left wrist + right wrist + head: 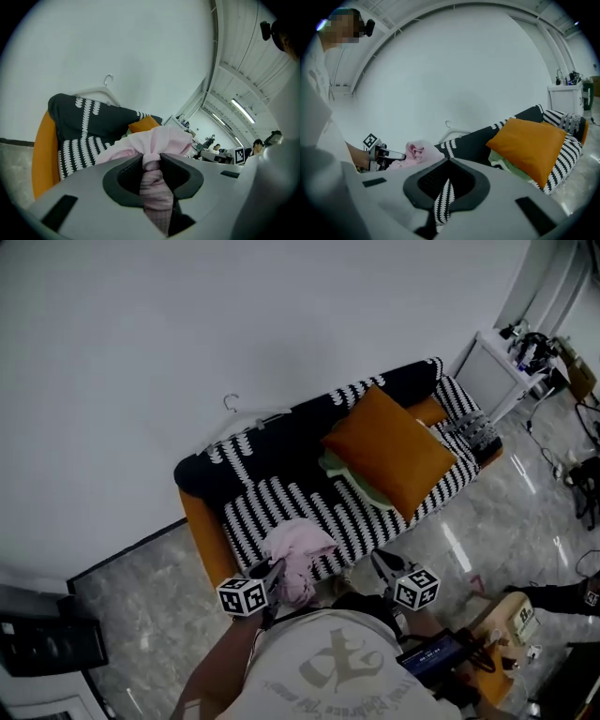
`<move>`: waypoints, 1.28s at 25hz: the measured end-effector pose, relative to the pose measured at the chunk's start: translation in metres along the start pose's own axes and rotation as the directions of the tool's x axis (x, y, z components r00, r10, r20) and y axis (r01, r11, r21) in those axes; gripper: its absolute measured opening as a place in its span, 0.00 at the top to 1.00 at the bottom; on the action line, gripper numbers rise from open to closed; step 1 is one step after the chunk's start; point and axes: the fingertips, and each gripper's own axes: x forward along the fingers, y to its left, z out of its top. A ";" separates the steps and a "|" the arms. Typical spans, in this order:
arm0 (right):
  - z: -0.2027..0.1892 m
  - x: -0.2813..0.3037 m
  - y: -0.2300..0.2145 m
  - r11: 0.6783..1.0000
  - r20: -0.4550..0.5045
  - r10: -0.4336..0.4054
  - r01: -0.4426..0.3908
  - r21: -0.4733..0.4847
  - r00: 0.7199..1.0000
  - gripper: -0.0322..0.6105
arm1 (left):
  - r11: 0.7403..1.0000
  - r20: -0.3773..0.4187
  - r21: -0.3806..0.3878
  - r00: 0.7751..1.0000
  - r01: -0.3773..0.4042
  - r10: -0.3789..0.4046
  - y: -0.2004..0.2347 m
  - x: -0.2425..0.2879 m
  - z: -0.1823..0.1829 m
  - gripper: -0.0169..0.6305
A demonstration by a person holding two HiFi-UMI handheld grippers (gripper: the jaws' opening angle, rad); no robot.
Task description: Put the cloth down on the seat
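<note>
A bunched pink cloth [298, 549] hangs over the front edge of the black-and-white striped sofa seat [347, 512]. My left gripper [274, 570] is shut on it; in the left gripper view the jaws [152, 161] pinch a twisted neck of the cloth [159, 140], which balloons out beyond them. My right gripper [380, 562] is held to the right of the cloth, apart from it. Its jaw tips [449, 164] meet with nothing between them, and striped sofa fabric shows through the slit below. From that side I see the cloth [415, 152] and the left gripper [393, 154].
An orange cushion [389, 451] leans over a pale green cloth [361, 486] on the right half of the sofa. A white hanger [234, 409] rests on the backrest. A white table [497, 357] stands at the sofa's far end. Cables and gear lie on the floor at right.
</note>
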 end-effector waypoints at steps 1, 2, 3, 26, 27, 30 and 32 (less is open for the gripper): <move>0.005 0.009 -0.002 1.000 -0.005 0.015 -0.015 -0.003 1.000 0.93 | 1.000 0.004 -0.004 1.000 -0.013 0.013 0.003 0.001 0.004 0.79; 0.009 0.017 -0.005 1.000 -0.010 0.029 -0.029 -0.004 1.000 0.93 | 1.000 0.007 -0.007 1.000 -0.025 0.025 0.006 0.002 0.007 0.79; 0.013 0.024 -0.008 0.999 -0.015 0.043 -0.043 -0.005 0.999 0.93 | 0.999 0.010 -0.009 0.999 -0.037 0.037 0.008 0.005 0.011 0.79; 0.088 0.171 -0.141 0.949 -0.167 0.314 -0.316 0.014 0.935 0.93 | 0.954 0.052 -0.089 0.955 -0.287 0.292 0.022 0.126 0.104 0.80; 0.089 0.183 -0.147 0.944 -0.176 0.327 -0.329 0.016 0.929 0.93 | 0.949 0.052 -0.095 0.951 -0.299 0.305 0.028 0.133 0.108 0.80; 0.086 0.203 -0.148 0.928 -0.196 0.370 -0.371 0.034 0.908 0.93 | 0.931 0.038 -0.113 0.935 -0.347 0.353 0.039 0.133 0.107 0.80; 0.084 0.205 -0.146 0.920 -0.204 0.389 -0.388 0.043 0.899 0.93 | 0.922 0.026 -0.120 0.927 -0.369 0.374 0.038 0.128 0.103 0.79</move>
